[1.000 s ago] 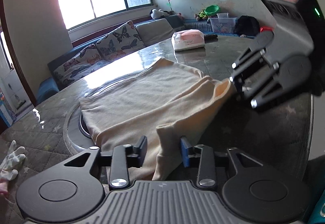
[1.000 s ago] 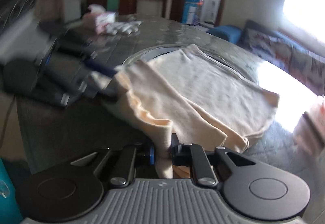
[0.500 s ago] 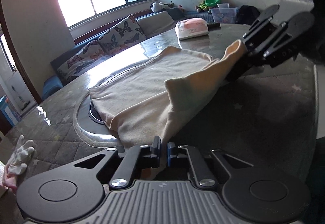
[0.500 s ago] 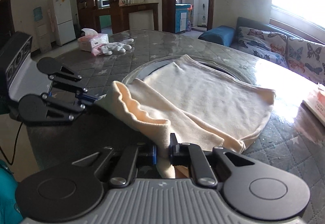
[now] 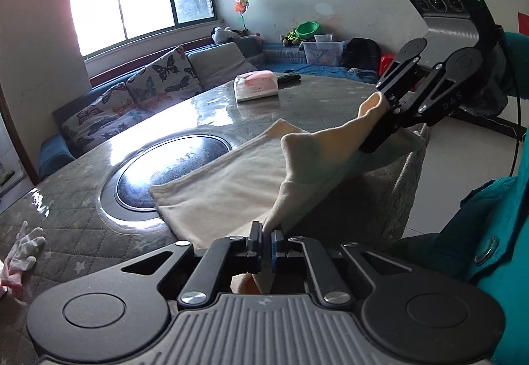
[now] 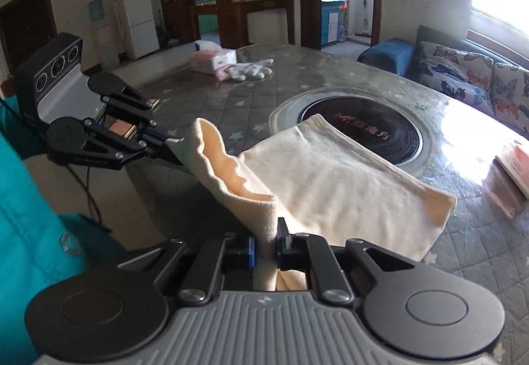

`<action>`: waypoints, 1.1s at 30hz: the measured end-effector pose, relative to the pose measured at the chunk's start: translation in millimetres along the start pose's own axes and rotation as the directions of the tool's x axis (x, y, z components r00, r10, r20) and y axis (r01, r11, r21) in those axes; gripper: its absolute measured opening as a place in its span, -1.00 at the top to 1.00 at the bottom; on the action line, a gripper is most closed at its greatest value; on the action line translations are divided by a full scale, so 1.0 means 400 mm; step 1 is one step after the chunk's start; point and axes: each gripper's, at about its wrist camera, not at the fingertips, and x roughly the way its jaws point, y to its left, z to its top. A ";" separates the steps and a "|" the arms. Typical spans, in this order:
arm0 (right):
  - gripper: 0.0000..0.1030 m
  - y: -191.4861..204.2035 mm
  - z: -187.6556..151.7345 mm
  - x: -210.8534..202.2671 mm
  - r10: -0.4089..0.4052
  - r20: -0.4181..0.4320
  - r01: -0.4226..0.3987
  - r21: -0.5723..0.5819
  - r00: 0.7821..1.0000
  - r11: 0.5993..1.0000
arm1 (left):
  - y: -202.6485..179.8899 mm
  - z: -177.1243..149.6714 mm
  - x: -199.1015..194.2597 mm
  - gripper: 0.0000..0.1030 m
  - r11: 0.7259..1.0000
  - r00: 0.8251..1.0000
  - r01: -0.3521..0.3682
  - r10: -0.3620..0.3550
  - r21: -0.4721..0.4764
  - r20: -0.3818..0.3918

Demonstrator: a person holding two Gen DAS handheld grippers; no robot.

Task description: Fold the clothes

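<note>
The left gripper (image 5: 267,244) is clamped tight on a near corner of the cream garment (image 5: 231,186), its jaws having just closed on the fabric. The right gripper (image 6: 266,247) pinches the other near corner between its blue pads. Both corners are lifted, and the edge between them sags in a loose fold, while the far part of the garment lies flat on the desk (image 5: 82,199), overlapping the round dark inset (image 6: 380,133). The left wrist view alone shows the window, the butterfly cushions, a pink tissue pack (image 5: 256,86) and a teal sleeve (image 5: 496,232). The right wrist view alone shows white gloves (image 6: 253,69) near a second pink pack, a fridge and a doorway.
</note>
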 end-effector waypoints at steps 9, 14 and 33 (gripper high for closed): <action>0.81 -0.112 0.091 0.038 -0.067 0.028 0.066 0.040 0.997 0.997 | 0.100 0.084 0.107 0.89 0.998 0.998 -0.056 0.056 -0.027 0.018; 0.81 -0.222 0.160 0.118 -0.124 -0.002 0.124 0.035 0.992 0.992 | 0.181 0.135 0.252 0.89 0.995 0.995 -0.099 0.098 -0.022 -0.025; 0.52 -0.346 0.051 0.278 -0.359 0.045 0.337 0.252 0.932 0.907 | 0.300 0.115 0.522 0.39 0.931 0.932 -0.345 0.326 -0.119 -0.156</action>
